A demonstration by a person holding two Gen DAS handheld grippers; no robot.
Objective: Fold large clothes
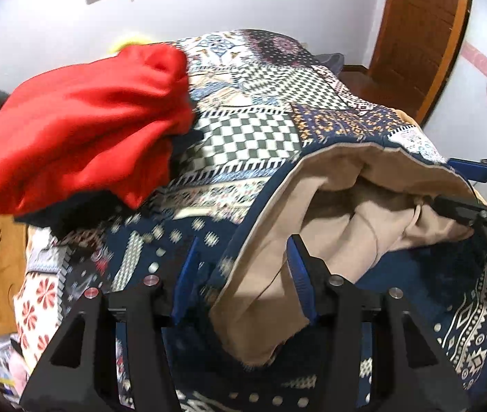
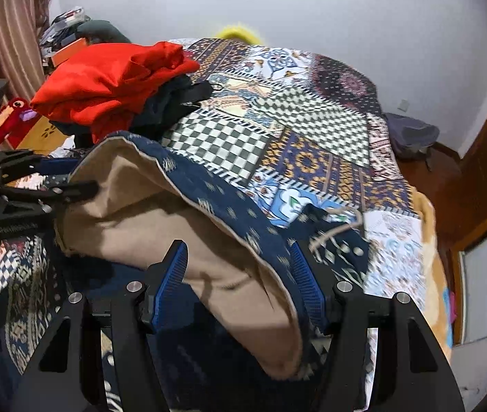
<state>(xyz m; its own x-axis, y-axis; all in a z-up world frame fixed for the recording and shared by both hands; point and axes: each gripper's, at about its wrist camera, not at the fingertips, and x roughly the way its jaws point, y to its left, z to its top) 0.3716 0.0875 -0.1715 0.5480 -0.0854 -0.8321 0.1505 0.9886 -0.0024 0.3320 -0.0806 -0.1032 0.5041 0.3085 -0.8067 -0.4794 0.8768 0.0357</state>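
navy patterned garment (image 1: 188, 240) with a tan lining (image 1: 312, 213) lies folded over on the bed (image 1: 253, 130), right in front of both my tongs. left tongs (image 1: 243, 271) are parted, blue pads (image 1: 185, 274) apart, and the tan folded edge runs between them without either pad pressing on it, so nothing is gripped. right tongs (image 2: 240, 281) same story: pads (image 2: 307, 285) spread, the garment's navy-and-tan edge (image 2: 243, 274) lies between them, loose, not pinched. in the left wrist view my right tongs show at the far right edge (image 1: 477, 202), tip near the tan lining's bunched folds. in the right wrist view my left tongs come in from the left (image 2: 54, 185), tip at the tan lining edge; can't tell if touching.

behind the garment a red cloth (image 1: 82, 130) is heaped on a dark one (image 2: 171, 103), on the patchwork bedspread (image 2: 312, 120). red plush toy (image 2: 11, 120) off the bed's left side in the right wrist view. wooden door (image 1: 418, 34) at the right, white wall (image 2: 346, 10) behind. the garment in the left wrist view is motion-blurred.
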